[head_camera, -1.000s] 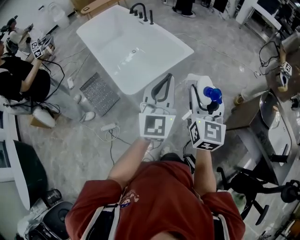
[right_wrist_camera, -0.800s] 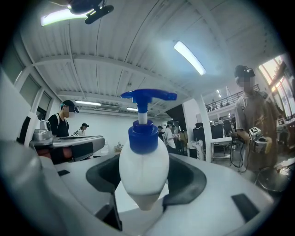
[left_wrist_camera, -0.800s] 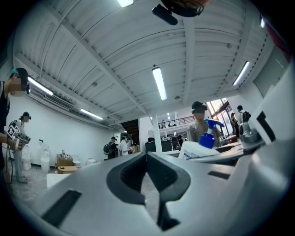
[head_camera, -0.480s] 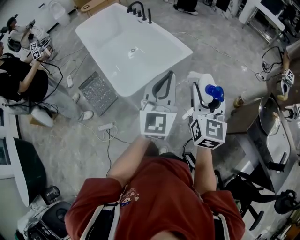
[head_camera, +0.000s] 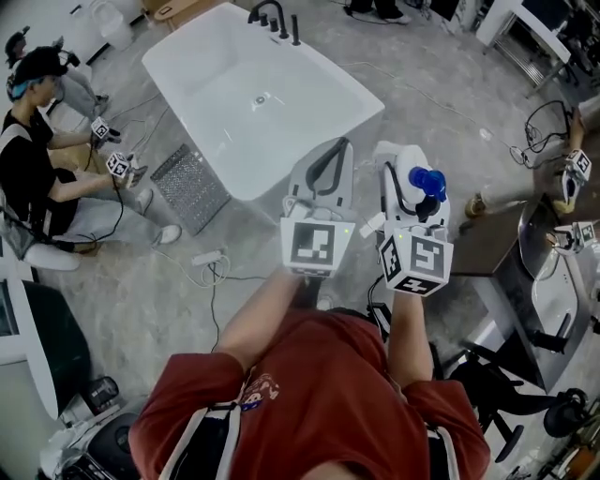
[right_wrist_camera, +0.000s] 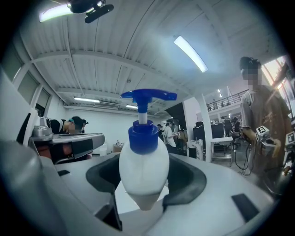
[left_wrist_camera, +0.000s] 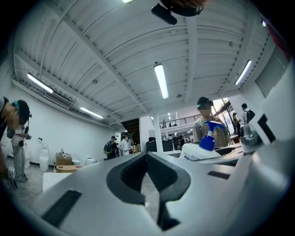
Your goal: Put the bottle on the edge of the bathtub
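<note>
A white bottle with a blue pump head (head_camera: 427, 183) is clamped between the jaws of my right gripper (head_camera: 405, 167), held above the floor just right of the bathtub's near corner. In the right gripper view the bottle (right_wrist_camera: 143, 173) stands upright between the grey jaws of that gripper (right_wrist_camera: 143, 189), pump pointing up. The white bathtub (head_camera: 367, 99) lies ahead and to the left, with a black tap (head_camera: 272, 17) at its far end. My left gripper (head_camera: 328, 155) hovers beside the right one, over the tub's near rim, jaws together and holding nothing. The left gripper view shows the left gripper (left_wrist_camera: 147, 177) and the bottle (left_wrist_camera: 203, 148) at its right.
A person in black (head_camera: 37, 159) sits on the floor at the left with small marker cubes. A metal grate (head_camera: 192, 186) and cables (head_camera: 211, 258) lie beside the tub. A dark counter with a basin (head_camera: 553, 272) and an office chair (head_camera: 525, 375) stand at the right.
Both grippers hold almost the same place, with the bottle still gripped. The view has drifted a little, so the tub sits higher and further left. The seated person at left has shifted.
</note>
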